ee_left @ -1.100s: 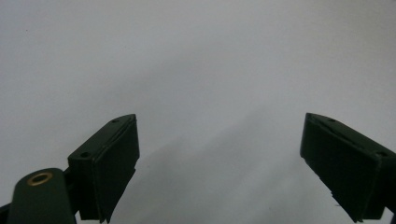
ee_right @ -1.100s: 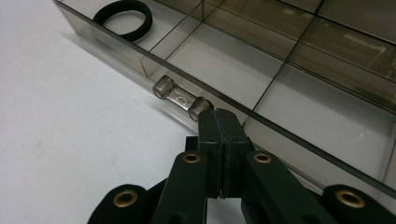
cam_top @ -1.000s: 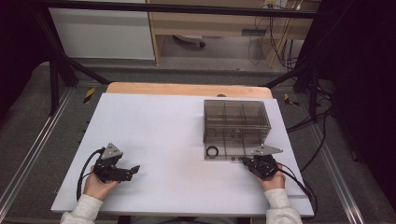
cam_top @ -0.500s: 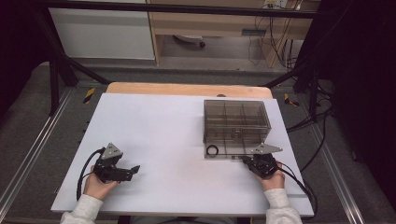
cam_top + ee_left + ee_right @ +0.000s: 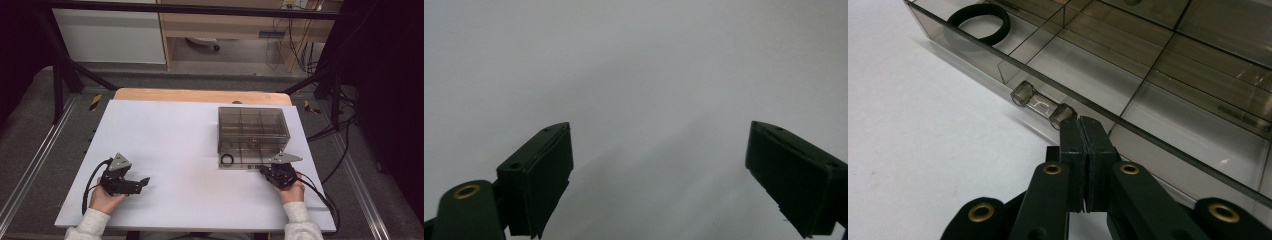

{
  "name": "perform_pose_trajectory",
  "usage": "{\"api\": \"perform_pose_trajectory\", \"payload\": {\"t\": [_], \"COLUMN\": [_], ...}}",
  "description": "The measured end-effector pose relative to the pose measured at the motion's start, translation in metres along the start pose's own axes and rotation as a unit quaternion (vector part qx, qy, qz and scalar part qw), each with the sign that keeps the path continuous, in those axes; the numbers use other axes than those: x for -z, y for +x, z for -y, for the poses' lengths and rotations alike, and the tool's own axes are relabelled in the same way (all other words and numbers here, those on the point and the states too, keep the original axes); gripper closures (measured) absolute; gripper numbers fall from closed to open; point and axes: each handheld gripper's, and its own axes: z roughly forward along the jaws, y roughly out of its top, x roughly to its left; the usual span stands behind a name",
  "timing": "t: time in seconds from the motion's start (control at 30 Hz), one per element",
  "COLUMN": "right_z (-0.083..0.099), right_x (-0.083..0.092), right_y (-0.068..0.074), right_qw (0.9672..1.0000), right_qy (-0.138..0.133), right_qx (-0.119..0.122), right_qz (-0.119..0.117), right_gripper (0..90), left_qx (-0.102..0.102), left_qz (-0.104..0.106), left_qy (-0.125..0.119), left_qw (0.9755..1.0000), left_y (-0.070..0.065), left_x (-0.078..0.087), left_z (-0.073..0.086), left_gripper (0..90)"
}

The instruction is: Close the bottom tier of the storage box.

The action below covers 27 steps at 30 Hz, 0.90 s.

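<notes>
White table (image 5: 190,140) under me. Smoky clear compartment box (image 5: 252,131) sits at its right, front drawer pulled out toward me. Black ring (image 5: 980,21) lies in the drawer's left cell. My right gripper (image 5: 1082,131): jaws pressed together, tips against the drawer's clear handle (image 5: 1040,105). My left gripper (image 5: 659,165): jaws wide, nothing between, well apart over bare table.

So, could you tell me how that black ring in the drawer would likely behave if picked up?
The black ring looks like a thin elastic band, so probably light and floppy. Lying flat in its drawer compartment, it seems unlikely to roll. Its matte surface suggests decent grip.
</notes>
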Motion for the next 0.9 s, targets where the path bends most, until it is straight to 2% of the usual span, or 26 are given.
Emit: {"api": "perform_pose_trajectory", "payload": {"t": [0.9], "right_z": [-0.0035], "right_x": [-0.004], "right_y": [-0.0033], "right_qw": [1.0], "right_qy": [0.0], "right_qx": [0.003], "right_qz": [0.004], "right_gripper": [89.0], "left_qx": [-0.001], "left_qz": [0.001], "left_qy": [-0.001], "left_qw": [1.0], "left_y": [0.0007], "left_x": [-0.0001], "left_z": [-0.0001], "left_gripper": [11.4]}}
